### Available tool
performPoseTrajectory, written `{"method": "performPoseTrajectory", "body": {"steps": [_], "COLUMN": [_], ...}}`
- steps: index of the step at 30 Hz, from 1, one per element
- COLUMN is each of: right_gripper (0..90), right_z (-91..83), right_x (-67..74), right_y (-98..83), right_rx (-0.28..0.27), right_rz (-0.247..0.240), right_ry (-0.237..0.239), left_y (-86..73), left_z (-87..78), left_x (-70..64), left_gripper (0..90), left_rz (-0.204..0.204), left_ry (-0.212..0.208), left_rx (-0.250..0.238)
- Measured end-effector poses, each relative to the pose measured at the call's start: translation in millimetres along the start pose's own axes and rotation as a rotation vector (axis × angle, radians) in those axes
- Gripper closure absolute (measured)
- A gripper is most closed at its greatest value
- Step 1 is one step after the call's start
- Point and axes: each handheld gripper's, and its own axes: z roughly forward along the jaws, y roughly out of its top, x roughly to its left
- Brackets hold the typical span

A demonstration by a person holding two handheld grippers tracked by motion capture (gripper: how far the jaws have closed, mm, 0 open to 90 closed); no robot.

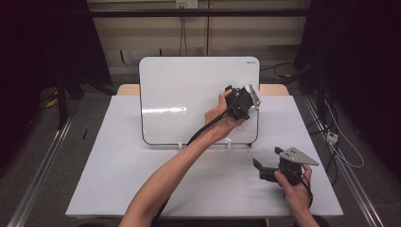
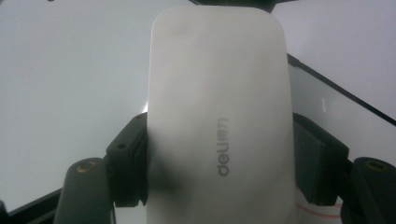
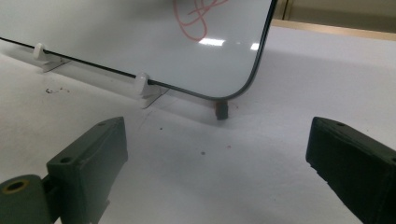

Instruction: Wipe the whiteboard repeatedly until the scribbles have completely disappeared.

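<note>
eraser (image 2: 217,116) — white, smooth plastic, rounded oblong, clamped across its width by the left gripper (image 1: 242,101), long axis running out along the jaws toward 12 o'clock. held up against the whiteboard (image 1: 189,90), glossy, propped upright on small white clips; red scribble (image 3: 198,16) lying around 5 o'clock of the eraser, judging by the pink trace under it. right gripper (image 1: 265,166) — jaws spread, nothing between, resting low on the matte table (image 1: 118,179).
</note>
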Motion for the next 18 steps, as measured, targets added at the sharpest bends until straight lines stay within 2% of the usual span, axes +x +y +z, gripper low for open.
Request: {"method": "performPoseTrajectory", "body": {"steps": [3, 4, 6, 8, 10, 11, 13, 18], "right_gripper": [5.7, 5.6, 5.7, 5.6, 5.6, 5.6, 5.6, 5.6], "right_z": [0.0, -0.1, -0.3, -0.5, -0.6, -0.5, -0.8, -1.0], "right_x": [-0.1, -0.1, -0.2, -0.3, -0.2, -0.3, -0.4, 0.1], "right_y": [0.0, 0.0, -0.1, -0.1, -0.2, -0.2, -0.2, -0.3], "right_rx": [0.0, 0.0, -0.001, -0.001, 0.0, 0.001, -0.002, 0.0], "right_rz": [0.0, 0.001, 0.003, 0.0, 0.004, 0.003, 0.002, 0.003], "right_ry": [0.0, -0.001, 0.0, 0.0, 0.0, 0.001, 0.0, 0.0], "left_y": [4.4, 5.4, 6.2, 4.5, 3.4, 2.0, -3.1, -18.6], "left_z": [0.3, 0.7, 0.3, 0.8, -0.4, -1.7, -2.3, -7.8], "left_x": [7.3, 8.7, 11.2, 11.3, 6.8, 3.2, -0.8, -6.6], "left_gripper": [31.2, 31.2, 31.2, 31.2, 31.2, 31.2, 31.3, 31.3], "left_rz": [-0.012, -0.028, -0.007, -0.012, 0.008, 0.025, 0.025, 0.06], "left_ry": [0.001, -0.001, -0.003, -0.005, 0.003, 0.02, 0.016, -0.001], "left_rx": [0.004, -0.001, 0.011, -0.004, -0.008, -0.01, -0.016, -0.011]}}
